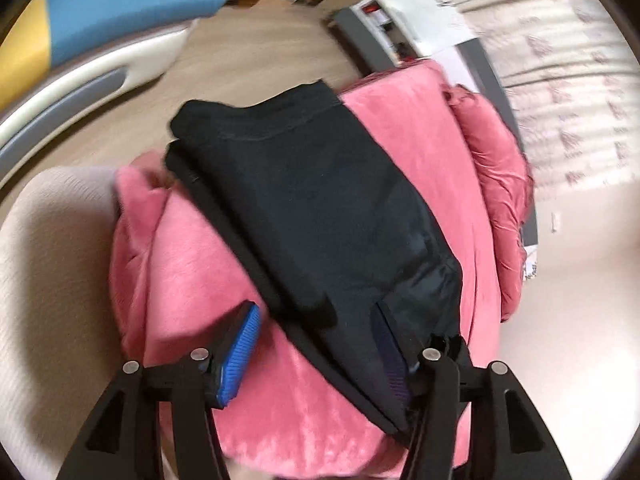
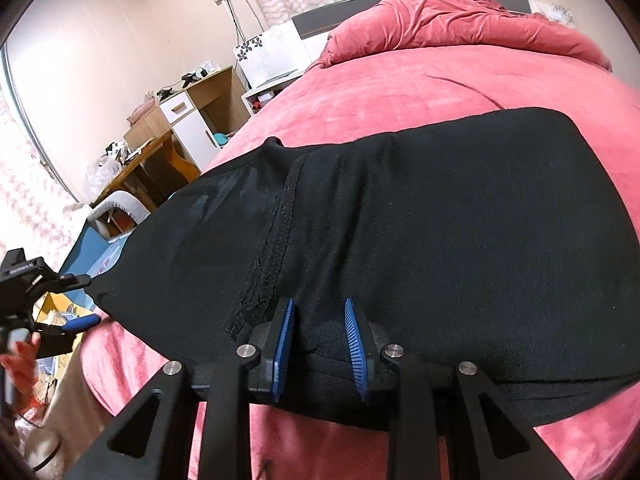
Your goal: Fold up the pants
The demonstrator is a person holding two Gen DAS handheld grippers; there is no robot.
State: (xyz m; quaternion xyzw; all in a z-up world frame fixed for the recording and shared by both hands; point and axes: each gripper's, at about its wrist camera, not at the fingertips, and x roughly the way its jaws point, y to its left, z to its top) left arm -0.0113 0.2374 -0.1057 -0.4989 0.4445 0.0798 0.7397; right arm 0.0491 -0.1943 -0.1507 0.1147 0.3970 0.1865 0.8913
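- Right gripper (image 2: 319, 346): jaws a narrow way apart, black cloth bunched between the blue pads (image 2: 283, 346); whether they pinch it or only press on it cannot be told. The near hem of the pants (image 2: 440, 240) runs under the fingers and hides their tips.
- Left gripper (image 1: 316, 352): jaws wide. One blue pad (image 1: 240, 354) is bare over the blanket (image 1: 192, 280); the other finger is sunk in the dark cloth, its pad barely made out.
- In the right view the left gripper (image 2: 86, 312) sits at the pants' left end, partly cut off by the picture edge.
- Pants (image 1: 316, 208) lie folded in a long black band on the pink blanket, layers stacked at the far end; this view is blurred.
- Bare blanket lies beyond the pants up to the rumpled quilt (image 2: 460, 24).
- Bed edge falls off left; a desk (image 2: 152, 160) and cabinet (image 2: 192, 116) stand beyond.
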